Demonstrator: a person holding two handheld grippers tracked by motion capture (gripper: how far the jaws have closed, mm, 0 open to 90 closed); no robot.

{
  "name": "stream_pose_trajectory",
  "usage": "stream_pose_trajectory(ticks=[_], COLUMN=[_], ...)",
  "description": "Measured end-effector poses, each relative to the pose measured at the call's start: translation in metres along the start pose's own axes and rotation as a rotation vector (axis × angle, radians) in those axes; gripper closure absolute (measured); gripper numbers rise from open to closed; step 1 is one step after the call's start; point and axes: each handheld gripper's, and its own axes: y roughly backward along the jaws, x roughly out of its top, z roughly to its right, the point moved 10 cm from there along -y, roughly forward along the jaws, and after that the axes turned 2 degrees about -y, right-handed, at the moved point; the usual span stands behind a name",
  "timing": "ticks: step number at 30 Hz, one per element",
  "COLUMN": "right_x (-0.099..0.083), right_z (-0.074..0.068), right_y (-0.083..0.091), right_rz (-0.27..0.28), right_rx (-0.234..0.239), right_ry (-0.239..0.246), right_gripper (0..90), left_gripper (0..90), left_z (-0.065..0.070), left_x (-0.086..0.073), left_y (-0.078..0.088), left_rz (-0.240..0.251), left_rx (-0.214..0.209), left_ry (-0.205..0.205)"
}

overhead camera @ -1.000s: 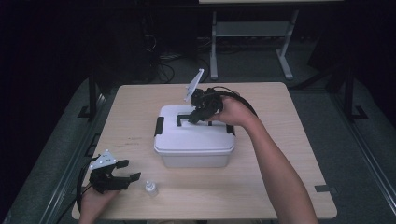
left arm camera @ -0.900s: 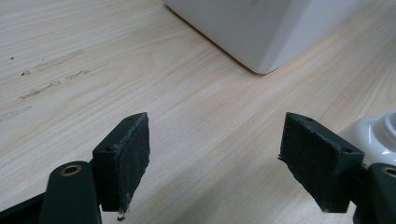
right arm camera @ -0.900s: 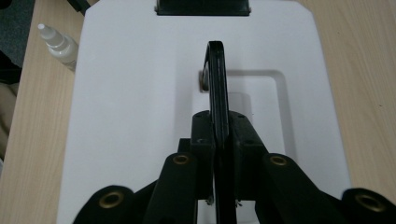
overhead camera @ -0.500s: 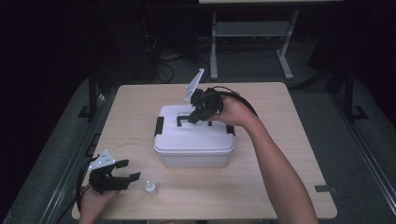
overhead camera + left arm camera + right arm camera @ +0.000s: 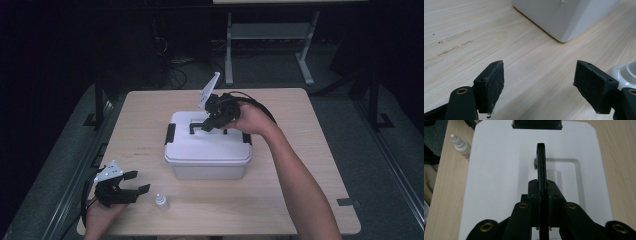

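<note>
A white lidded box (image 5: 207,155) stands mid-table with a black carry handle (image 5: 194,125) raised upright on its lid. My right gripper (image 5: 209,123) reaches over the lid from the right and is shut on that handle. In the right gripper view the thin handle (image 5: 541,160) stands edge-on, pinched between the pads of the right gripper (image 5: 541,192) above the lid (image 5: 499,175). My left gripper (image 5: 139,182) rests open near the table's front left corner. A small white dropper bottle (image 5: 161,201) stands just right of it. In the left gripper view the left gripper (image 5: 539,82) holds nothing, with the bottle (image 5: 625,72) beside the right jaw.
Black latches (image 5: 170,134) sit on the box's short ends, one also in the right gripper view (image 5: 536,124). The box's corner (image 5: 564,20) lies ahead of the left gripper. Dark floor and a metal stand (image 5: 270,35) lie beyond the table's far edge.
</note>
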Motion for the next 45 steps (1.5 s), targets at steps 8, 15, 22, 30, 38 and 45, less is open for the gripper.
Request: stream_pose_trajectory(ticks=[8, 15, 22, 30, 38, 45], right_x=[0.001, 0.002, 0.006, -0.004, -0.03, -0.052], right_z=[-0.001, -0.004, -0.012, -0.024, -0.027, -0.029], right_y=[0.008, 0.021, 0.039, 0.061, 0.085, 0.105], right_rz=[0.014, 0.033, 0.042, 0.046, 0.041, 0.046], right_rx=[-0.013, -0.03, -0.051, -0.079, -0.118, -0.154], right_ry=[-0.001, -0.002, 0.023, 0.02, -0.009, -0.04], right_gripper=[83.2, 83.7, 83.7, 83.6, 83.6, 83.6], left_gripper=[23.9, 23.9, 23.9, 23.9, 23.9, 23.9], left_z=[0.0, -0.001, 0.0, 0.001, 0.001, 0.001], left_x=[0.0, 0.0, 0.001, 0.002, 0.001, 0.0], left_y=[0.0, 0.001, 0.002, 0.003, 0.002, 0.001], left_rz=[-0.003, 0.003, 0.01, 0.01, 0.003, -0.004], left_rx=[0.001, 0.003, 0.004, 0.001, -0.001, -0.001], left_ry=[-0.001, 0.007, 0.0, -0.001, 0.001, 0.0])
